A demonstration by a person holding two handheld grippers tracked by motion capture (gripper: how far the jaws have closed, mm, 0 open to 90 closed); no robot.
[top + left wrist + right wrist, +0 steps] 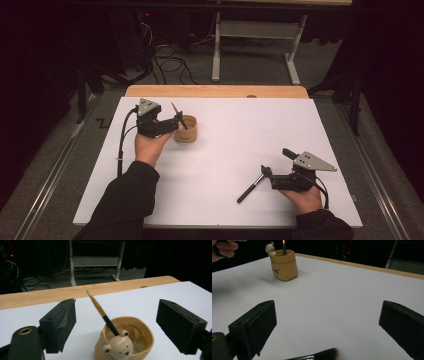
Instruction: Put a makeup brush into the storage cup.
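In the right gripper view, the makeup brush [317, 356] was cut off by the bottom edge, so only its dark bristles and a bit of silver ferrule showed, and the left hand [224, 247] was clipped at the top left corner. The lettering on the tan bear pot [284, 264] was too small to read, and the pot's base ran off the bottom edge in the left gripper view. The thin brush [102, 312] in the pot was hidden below the rim, perhaps resting on the bottom.
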